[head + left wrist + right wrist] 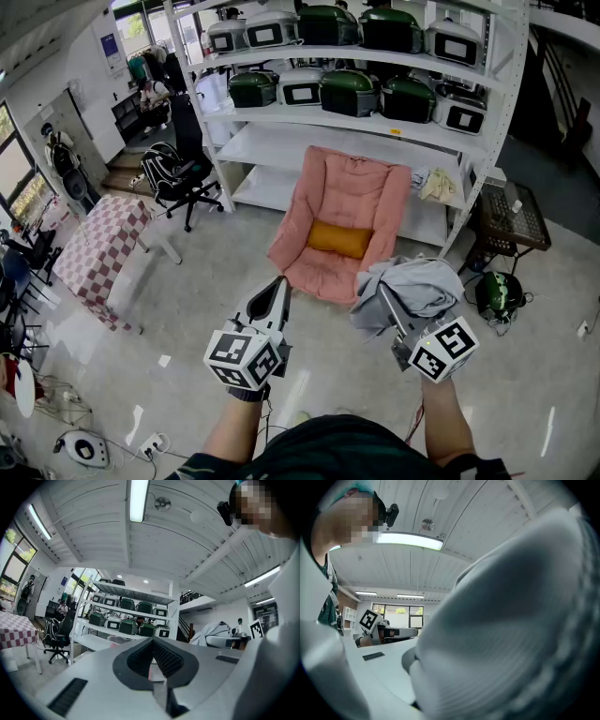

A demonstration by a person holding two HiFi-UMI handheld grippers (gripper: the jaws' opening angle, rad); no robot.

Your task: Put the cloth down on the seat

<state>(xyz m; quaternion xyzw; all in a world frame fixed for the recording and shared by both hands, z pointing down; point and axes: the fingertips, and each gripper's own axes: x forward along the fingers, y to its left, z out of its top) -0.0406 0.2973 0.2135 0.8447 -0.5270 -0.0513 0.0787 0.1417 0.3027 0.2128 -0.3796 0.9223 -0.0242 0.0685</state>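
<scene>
White shelving [375,141] stacked with green and white cookers is filling the back wall, and the pink seat [347,202] is sitting on the floor before it, an orange cushion [338,239] lying across its middle. The right claw [382,292] is clamping a bunched grey cloth [412,286] that is hanging off the seat's five o'clock corner, while the left claw [279,281] is hovering at seven o'clock, jaws together and empty. Letting go here, I'm guessing, would be dropping most of the cloth onto the floor; nothing is blocking the way in, the checkered desk [98,239] standing well off at nine o'clock.
</scene>
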